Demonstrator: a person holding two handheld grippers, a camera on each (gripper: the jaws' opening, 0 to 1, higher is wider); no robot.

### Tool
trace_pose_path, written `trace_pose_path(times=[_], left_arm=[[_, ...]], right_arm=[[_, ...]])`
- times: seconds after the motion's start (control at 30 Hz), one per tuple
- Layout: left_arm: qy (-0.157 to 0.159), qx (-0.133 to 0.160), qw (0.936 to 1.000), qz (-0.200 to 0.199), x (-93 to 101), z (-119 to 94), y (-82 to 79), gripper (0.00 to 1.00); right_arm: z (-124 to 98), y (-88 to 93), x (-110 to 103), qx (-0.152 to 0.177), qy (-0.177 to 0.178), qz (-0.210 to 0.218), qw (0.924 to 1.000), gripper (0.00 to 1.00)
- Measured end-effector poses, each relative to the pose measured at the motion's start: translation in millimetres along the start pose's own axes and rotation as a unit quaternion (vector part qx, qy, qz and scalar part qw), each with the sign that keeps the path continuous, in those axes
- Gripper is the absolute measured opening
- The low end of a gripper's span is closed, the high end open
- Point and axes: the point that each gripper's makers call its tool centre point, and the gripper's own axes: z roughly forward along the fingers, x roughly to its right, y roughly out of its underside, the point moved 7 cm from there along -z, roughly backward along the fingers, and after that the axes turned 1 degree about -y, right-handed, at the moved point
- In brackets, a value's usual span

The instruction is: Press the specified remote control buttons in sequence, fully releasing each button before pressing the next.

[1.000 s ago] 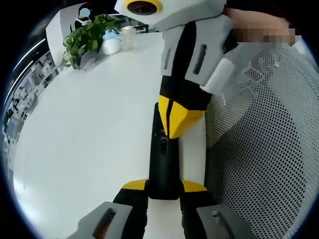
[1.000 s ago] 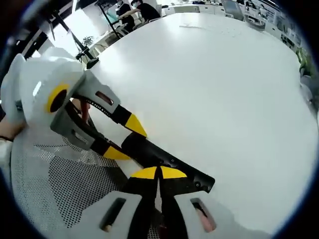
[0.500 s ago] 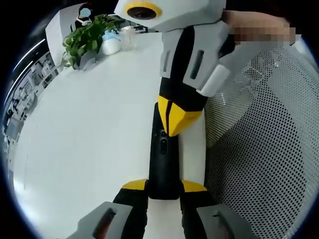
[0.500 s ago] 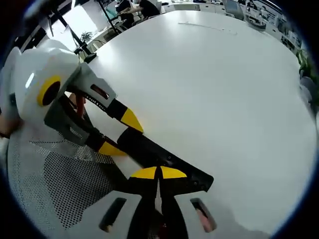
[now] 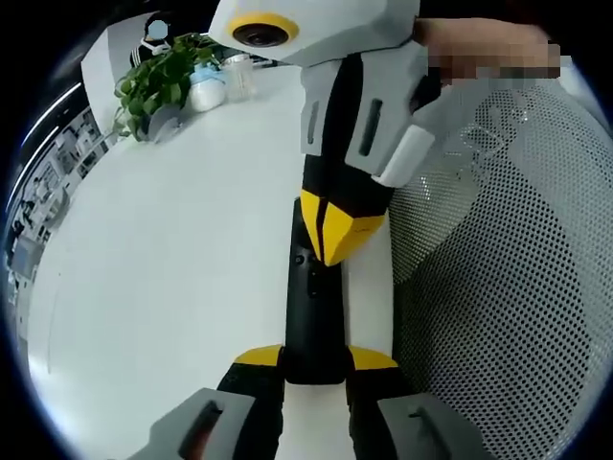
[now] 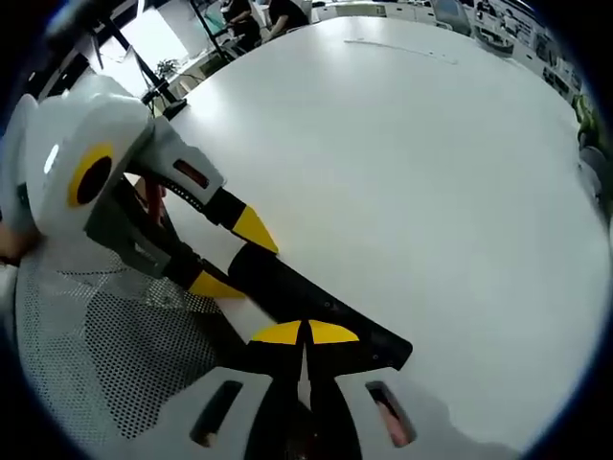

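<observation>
A remote control [image 5: 313, 297] lies at the tabletop [image 5: 163, 259] edge, mesh chair [image 5: 498, 278] right of it, potted plant [image 5: 158, 81] upper left, in the left gripper view.

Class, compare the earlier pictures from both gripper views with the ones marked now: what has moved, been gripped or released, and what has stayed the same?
Very little changed. The right gripper stays shut, its tips on the black remote, at most creeping slightly along it. The left gripper keeps its jaws on either side of the remote's near end. Nothing was taken hold of or let go. The remote stays lying on the white table beside the mesh chair; the small shifts look like camera movement.
</observation>
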Motion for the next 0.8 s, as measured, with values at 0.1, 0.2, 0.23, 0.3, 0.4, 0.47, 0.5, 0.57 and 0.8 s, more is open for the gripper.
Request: trace_pose_path(times=[0.1, 0.2, 0.23, 0.3, 0.4, 0.47, 0.5, 0.57, 0.8], left_arm=[[0.003, 0.001, 1.0, 0.006, 0.5, 0.3, -0.1, 0.24], [0.006, 0.001, 0.9999, 0.012, 1.3, 0.6, -0.7, 0.24], [0.007, 0.001, 0.9999, 0.013, 1.5, 0.7, -0.7, 0.24], [0.009, 0.001, 0.9998, 0.017, 2.4, 1.0, -1.0, 0.24], [0.014, 0.0, 0.9996, 0.024, 4.5, 1.1, -1.8, 0.24], [0.015, 0.0, 0.9996, 0.024, 4.9, 1.2, -2.0, 0.24], [0.016, 0.0, 0.9996, 0.024, 4.9, 1.4, -1.9, 0.24], [0.016, 0.0, 0.9996, 0.024, 4.9, 1.6, -2.0, 0.24], [0.017, -0.001, 0.9996, 0.022, 4.8, 1.6, -2.2, 0.24]], right_arm=[[-1.3, -1.0, 2.8, 0.007, -0.003, 0.02, 0.9998, 0.0], [-2.5, -1.5, 2.2, 0.01, 0.0, 0.028, 0.9996, 0.0], [-2.6, -1.6, 2.5, 0.011, 0.002, 0.027, 0.9996, 0.0], [-2.9, -1.9, 3.3, 0.012, 0.008, 0.024, 0.9996, 0.0], [-3.4, -2.0, 4.7, 0.013, 0.016, 0.022, 0.9996, 0.0], [-3.4, -1.8, 5.2, 0.013, 0.018, 0.022, 0.9995, 0.0], [-3.3, -1.8, 5.1, 0.012, 0.017, 0.023, 0.9995, 0.0], [-2.6, -1.7, 4.8, 0.012, 0.016, 0.021, 0.9996, 0.0], [1.2, -2.7, 4.0, 0.009, 0.022, 0.001, 0.9997, 0.0]])
